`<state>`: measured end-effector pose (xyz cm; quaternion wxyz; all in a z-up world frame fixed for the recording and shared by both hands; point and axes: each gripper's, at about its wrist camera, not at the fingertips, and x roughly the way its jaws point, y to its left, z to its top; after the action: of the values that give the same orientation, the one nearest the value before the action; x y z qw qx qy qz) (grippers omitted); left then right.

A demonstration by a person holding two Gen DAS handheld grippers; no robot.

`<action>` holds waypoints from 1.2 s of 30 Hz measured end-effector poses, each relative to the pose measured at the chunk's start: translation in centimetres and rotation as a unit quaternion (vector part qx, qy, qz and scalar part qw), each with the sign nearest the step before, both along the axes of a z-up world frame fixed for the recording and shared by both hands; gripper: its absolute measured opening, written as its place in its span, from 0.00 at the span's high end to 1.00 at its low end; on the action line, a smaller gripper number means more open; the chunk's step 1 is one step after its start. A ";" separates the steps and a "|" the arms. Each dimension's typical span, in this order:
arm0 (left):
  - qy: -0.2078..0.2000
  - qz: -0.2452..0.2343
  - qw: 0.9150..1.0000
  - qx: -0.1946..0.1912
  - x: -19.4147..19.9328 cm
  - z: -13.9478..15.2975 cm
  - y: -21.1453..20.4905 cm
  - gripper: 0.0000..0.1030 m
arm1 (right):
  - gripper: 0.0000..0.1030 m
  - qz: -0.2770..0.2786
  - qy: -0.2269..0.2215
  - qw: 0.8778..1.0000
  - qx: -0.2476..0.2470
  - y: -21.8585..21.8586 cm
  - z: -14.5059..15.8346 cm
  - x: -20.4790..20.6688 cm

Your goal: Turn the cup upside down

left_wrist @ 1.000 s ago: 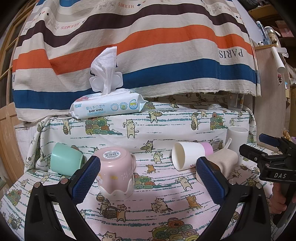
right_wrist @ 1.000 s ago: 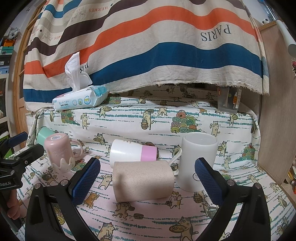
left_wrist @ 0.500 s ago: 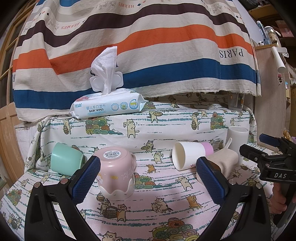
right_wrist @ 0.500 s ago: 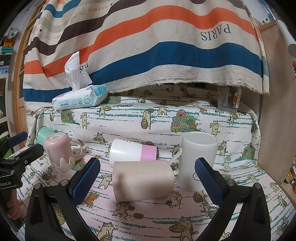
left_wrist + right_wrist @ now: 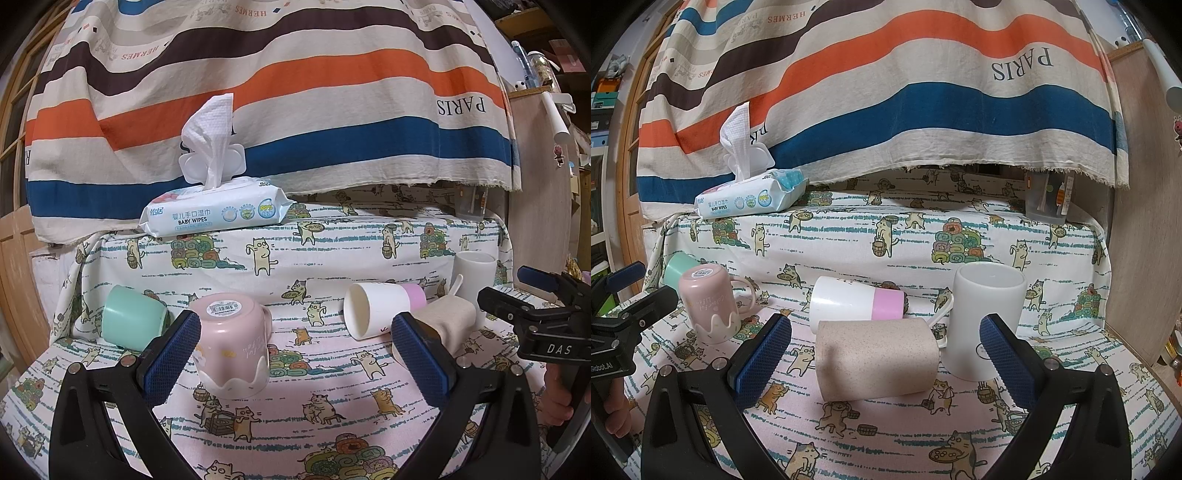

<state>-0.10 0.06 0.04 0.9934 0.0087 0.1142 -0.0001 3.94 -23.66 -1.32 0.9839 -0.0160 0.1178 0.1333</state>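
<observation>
Both wrist views, between-cups stage. The left gripper (image 5: 295, 354) hangs with jaws spread wide and empty; the pink mug (image 5: 232, 347) stands mouth-down on the cat-print cloth (image 5: 332, 424) just beyond its left pad, barcode label on the upturned base — judged already flipped. At about 10 o'clock of that mug a mint-green cup (image 5: 129, 321) lies on its side.

The right gripper (image 5: 886, 350) is likewise spread and holds nothing. Directly ahead of it, between the lines of the two pads but not touched by either, the speckled beige cup (image 5: 877, 360) lies on its side, axis running left to right. At its 12 o'clock lies the white-and-pink cup (image 5: 857, 301), also on its side; at its 2 o'clock the white mug (image 5: 986, 317) stands upright, mouth up, its base close against the beige cup — whether they touch cannot be told.

Step in hand: approach to the next cup, most likely the beige one, since the right jaws frame it. The next move calls for advancing until the pads bracket the cup's two ends or wall, closing firmly, lifting clear of the white mug, then rolling the wrist until the rim faces down before setting it on the cloth. A pack of baby wipes (image 5: 750, 197) sits on the raised ledge at 11 o'clock, well apart.
</observation>
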 end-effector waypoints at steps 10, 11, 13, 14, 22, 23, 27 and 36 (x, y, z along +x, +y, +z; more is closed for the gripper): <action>0.000 0.000 1.000 0.000 0.0 0.0 0.0 0.00 | 0.00 0.000 0.001 1.000 0.000 0.0 0.1 0.0; 0.000 0.000 1.000 0.000 0.0 0.0 0.0 0.00 | 0.00 0.000 0.001 1.000 0.000 0.0 0.1 0.0; 0.000 -0.001 1.000 0.000 0.0 0.0 0.0 0.00 | 0.00 0.000 0.001 1.000 -0.001 0.0 0.1 0.0; 0.001 0.000 1.000 0.001 0.0 0.0 0.0 0.00 | 0.01 -0.001 0.001 1.000 0.000 0.0 0.1 0.0; 0.001 -0.004 1.000 0.000 -0.3 0.0 0.6 0.00 | 0.00 -0.009 0.000 1.000 0.005 -0.3 0.2 0.3; 0.004 -0.012 1.000 -0.003 -0.2 0.0 0.6 0.00 | 0.00 -0.011 0.001 1.000 0.005 -0.2 0.2 0.4; 0.044 -0.019 0.999 0.005 1.6 -0.4 0.3 0.00 | 0.01 -0.028 0.015 0.999 0.012 -0.9 0.4 0.9; 0.142 -0.072 0.987 0.035 8.0 1.3 -4.0 0.08 | 0.31 -0.050 0.128 0.988 0.063 -3.5 -1.1 4.2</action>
<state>7.88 -3.91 1.29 0.9635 0.0513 0.2533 -0.0693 8.14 -27.14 -2.39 0.9652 0.0691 0.2348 0.0919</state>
